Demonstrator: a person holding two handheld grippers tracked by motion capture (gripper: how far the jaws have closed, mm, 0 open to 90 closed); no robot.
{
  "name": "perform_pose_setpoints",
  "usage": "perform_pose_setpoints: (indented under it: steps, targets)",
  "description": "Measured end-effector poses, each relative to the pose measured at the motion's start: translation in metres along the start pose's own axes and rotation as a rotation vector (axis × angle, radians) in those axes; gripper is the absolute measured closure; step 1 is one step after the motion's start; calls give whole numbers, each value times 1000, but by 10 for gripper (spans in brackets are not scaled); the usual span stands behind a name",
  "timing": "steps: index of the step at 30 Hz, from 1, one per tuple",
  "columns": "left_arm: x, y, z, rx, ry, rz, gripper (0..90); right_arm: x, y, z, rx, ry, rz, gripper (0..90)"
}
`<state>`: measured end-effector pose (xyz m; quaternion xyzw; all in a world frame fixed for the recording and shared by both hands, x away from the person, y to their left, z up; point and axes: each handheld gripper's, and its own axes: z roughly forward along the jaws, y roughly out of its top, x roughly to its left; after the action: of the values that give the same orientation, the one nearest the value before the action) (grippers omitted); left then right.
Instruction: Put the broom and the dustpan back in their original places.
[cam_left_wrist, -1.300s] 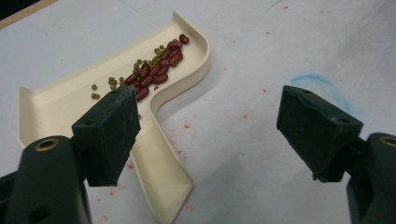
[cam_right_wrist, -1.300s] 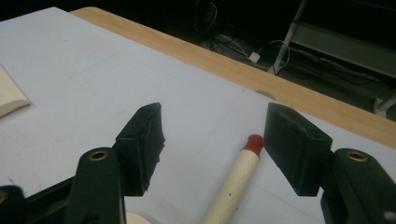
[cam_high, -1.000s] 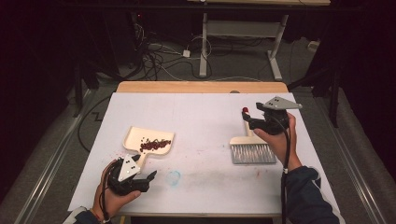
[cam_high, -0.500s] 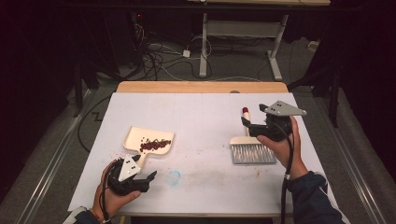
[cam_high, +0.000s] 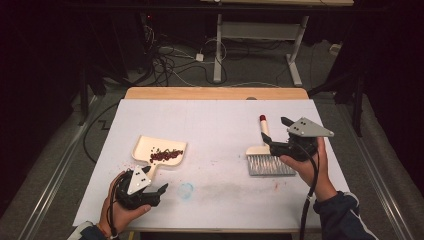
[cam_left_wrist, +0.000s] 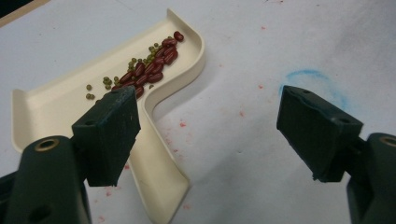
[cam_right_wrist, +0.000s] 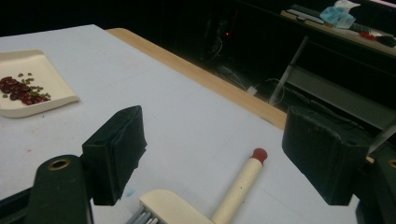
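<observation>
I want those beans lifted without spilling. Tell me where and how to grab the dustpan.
Take the dustpan by its flat handle, which points toward the left gripper. Come from the person's side with the open jaws either side of it. Keep it level: the beans lie loose by the back wall.

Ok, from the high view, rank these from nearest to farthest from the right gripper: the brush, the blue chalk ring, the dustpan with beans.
1. Brush: right under the right gripper, on the table's right side.
2. Blue chalk ring: near the table's middle, toward the front edge.
3. Dustpan: far left, beside the left gripper, beans inside.
</observation>
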<state>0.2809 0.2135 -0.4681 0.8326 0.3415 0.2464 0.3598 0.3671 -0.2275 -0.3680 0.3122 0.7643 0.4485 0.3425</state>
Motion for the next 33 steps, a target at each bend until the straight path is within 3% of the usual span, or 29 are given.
perform_pose_setpoints:
  steps: [22, 33]
  targets:
    - [0, 0, 0, 11, 4, 16, 205, 6, -32, -24, -36, 8, -43, 221]
    - [0, 1, 0, 10, 2, 21, 205, 6, -55, -37, -36, -28, -40, 223]
